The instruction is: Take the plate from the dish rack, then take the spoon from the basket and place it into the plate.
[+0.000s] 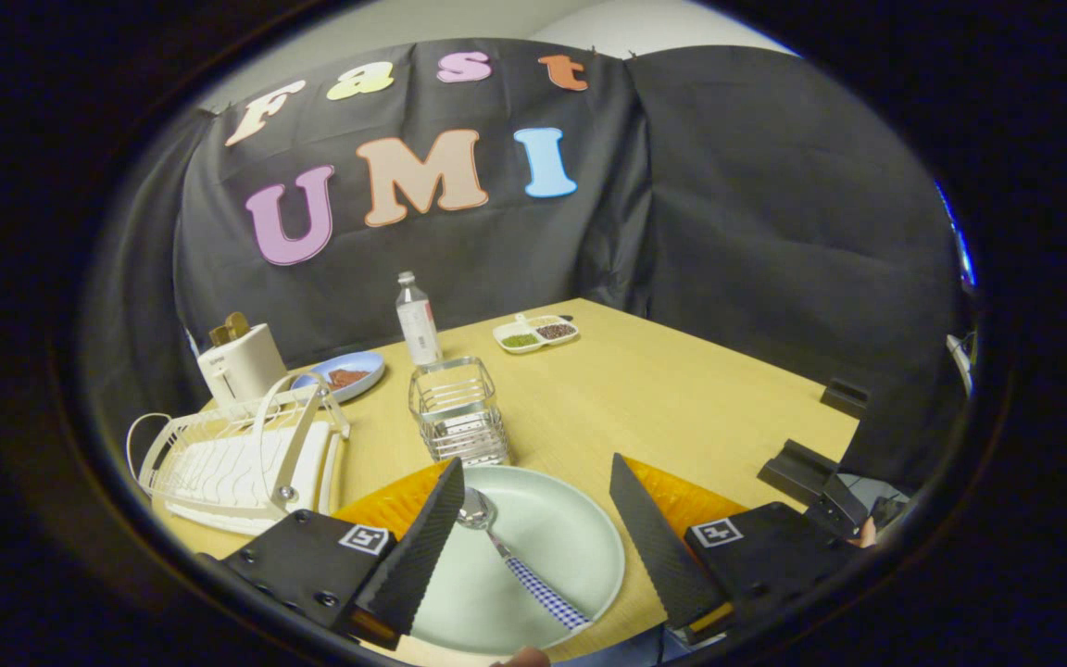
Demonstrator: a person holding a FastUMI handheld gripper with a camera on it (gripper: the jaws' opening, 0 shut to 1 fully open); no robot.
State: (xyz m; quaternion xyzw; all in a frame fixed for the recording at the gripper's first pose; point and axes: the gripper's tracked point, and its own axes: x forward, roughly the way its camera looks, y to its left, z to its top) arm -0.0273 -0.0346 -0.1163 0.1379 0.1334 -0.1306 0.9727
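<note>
A light wooden desk (682, 389) runs back to the black cloth wall of the booth, and the hand-held gripper (538, 491) is tipped down over its near edge, its two black ridged fingers (422, 542) spread wide apart and holding nothing. Between and below them lies the pale green plate (561, 528), flat on an orange mat (682, 496) at the near edge of the desk. The spoon (510, 556) rests inside the plate, its metal bowl just beside the left finger's tip and its blue checked handle pointing toward the camera. On the left side of the desk stands the white wire dish rack (237, 454), and behind it, near the far left corner, a white toaster (239, 361). A blue dish (348, 372) with something brown on it sits next to the toaster. The wire basket (457, 412) stands just beyond the plate, in the middle of the desk, with a clear bottle (417, 320) behind it. Toward the far edge lies a small divided tray (535, 332) of green and dark bits.
</note>
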